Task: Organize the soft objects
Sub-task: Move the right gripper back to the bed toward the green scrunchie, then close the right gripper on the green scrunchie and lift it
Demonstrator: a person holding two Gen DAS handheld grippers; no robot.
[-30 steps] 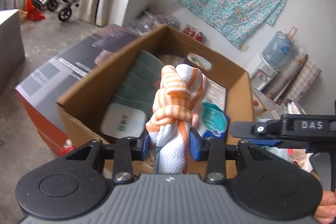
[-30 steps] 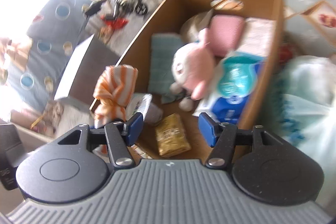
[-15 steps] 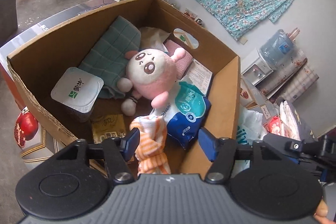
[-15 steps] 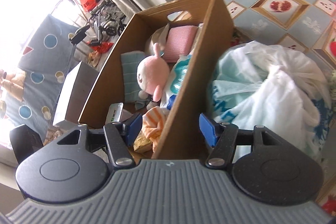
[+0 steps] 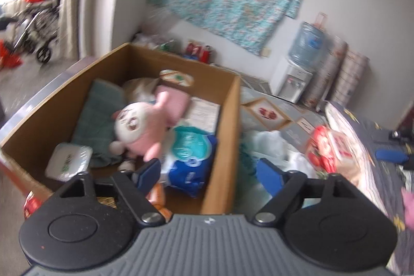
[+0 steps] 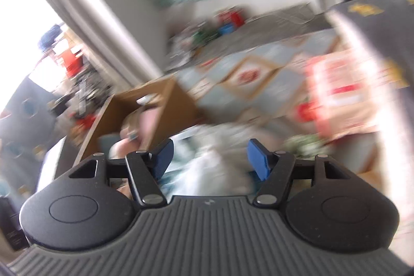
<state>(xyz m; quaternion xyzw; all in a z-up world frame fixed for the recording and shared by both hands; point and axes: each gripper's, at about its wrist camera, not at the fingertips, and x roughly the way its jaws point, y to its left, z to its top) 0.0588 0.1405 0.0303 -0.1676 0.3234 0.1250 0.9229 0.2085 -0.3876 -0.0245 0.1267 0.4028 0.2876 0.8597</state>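
An open cardboard box holds a pink plush rabbit, a teal towel, a blue wipes pack and a white tub. The orange-striped cloth lies loose in the box's near corner, half hidden behind my left finger. My left gripper hovers over the box's right wall, its jaws opening wide with nothing gripped. In the blurred right wrist view my right gripper hangs over a white plastic bag, jaws opening and empty, with the box to its left.
A white plastic bag and red packaging lie right of the box on a patterned floor mat. A dark quilt fills the right side. A water dispenser stands against the back wall.
The left gripper let go of the orange-striped cloth, which dropped into the box, and its jaws spread wide. Both grippers swung right, the right one off the box and over the white bag.
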